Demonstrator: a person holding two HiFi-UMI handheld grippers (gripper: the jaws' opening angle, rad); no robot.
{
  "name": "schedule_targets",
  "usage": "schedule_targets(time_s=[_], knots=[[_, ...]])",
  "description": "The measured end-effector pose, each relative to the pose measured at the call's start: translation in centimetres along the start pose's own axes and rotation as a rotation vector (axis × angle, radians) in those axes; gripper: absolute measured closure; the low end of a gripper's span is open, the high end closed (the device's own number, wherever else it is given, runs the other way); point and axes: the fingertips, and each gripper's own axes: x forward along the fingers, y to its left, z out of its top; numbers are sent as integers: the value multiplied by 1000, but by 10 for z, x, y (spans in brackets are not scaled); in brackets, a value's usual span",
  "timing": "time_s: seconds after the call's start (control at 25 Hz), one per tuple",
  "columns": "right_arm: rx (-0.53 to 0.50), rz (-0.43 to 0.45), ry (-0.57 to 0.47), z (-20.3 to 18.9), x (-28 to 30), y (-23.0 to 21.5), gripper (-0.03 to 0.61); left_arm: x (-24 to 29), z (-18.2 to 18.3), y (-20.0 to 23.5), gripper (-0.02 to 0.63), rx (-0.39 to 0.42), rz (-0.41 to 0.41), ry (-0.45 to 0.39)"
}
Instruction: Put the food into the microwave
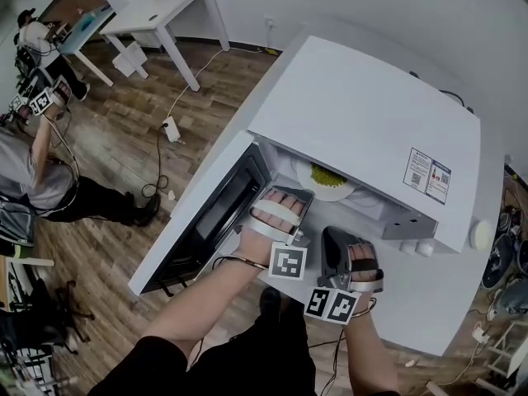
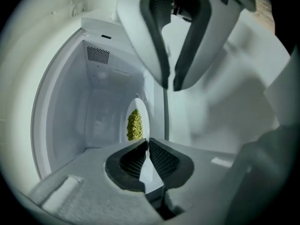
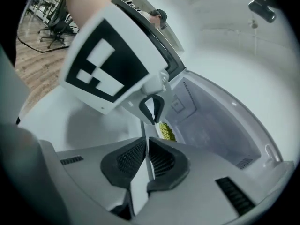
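Observation:
The white microwave (image 1: 363, 114) stands with its door (image 1: 210, 213) swung open to the left. Inside, a white plate (image 1: 340, 193) carries a heap of green food (image 1: 326, 174); the left gripper view shows the plate (image 2: 138, 103) and food (image 2: 135, 124) deep in the cavity. My left gripper (image 1: 289, 191) (image 2: 148, 142) is at the cavity mouth, short of the plate, shut with nothing between its pads. My right gripper (image 1: 337, 231) (image 3: 146, 139) is a little behind and to the right, also shut and empty. From it I see the left gripper (image 3: 153, 120) ahead, with the food (image 3: 166, 131) beyond.
The microwave rests on a white table (image 1: 429, 312). A person (image 1: 37, 180) stands at the far left on the wood floor. A power strip (image 1: 172, 129) with cables lies there. White tables (image 1: 157, 11) stand at the top left, and an office chair (image 1: 29, 320) at the lower left.

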Motion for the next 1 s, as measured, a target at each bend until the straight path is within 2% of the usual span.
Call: schedule_targets(time_s=[0.24, 0.32, 0.44, 0.48, 0.56, 0.68, 0.8, 0.88, 1.0], knots=[[73, 65, 5, -11, -40, 27, 548, 13, 9, 8, 584, 31, -18, -4], [114, 85, 16, -16, -53, 34, 548, 17, 14, 11, 584, 18, -37, -16], [191, 120, 28, -21, -72, 46, 548, 21, 34, -8, 584, -120, -198, -96], [212, 131, 32, -22, -77, 49, 548, 23, 37, -10, 584, -133, -225, -105], [251, 151, 44, -25, -86, 56, 548, 28, 39, -4, 584, -112, -224, -103], [305, 172, 72, -34, -95, 66, 548, 36, 38, 2, 583, -19, -212, -73], [353, 192, 91, -35, -104, 69, 548, 42, 43, 6, 584, 23, -226, -71], [395, 214, 87, -23, -115, 65, 548, 37, 43, 8, 583, 35, -242, -73], [464, 237, 60, 7, -139, 50, 548, 12, 39, 16, 583, 7, -237, -92]])
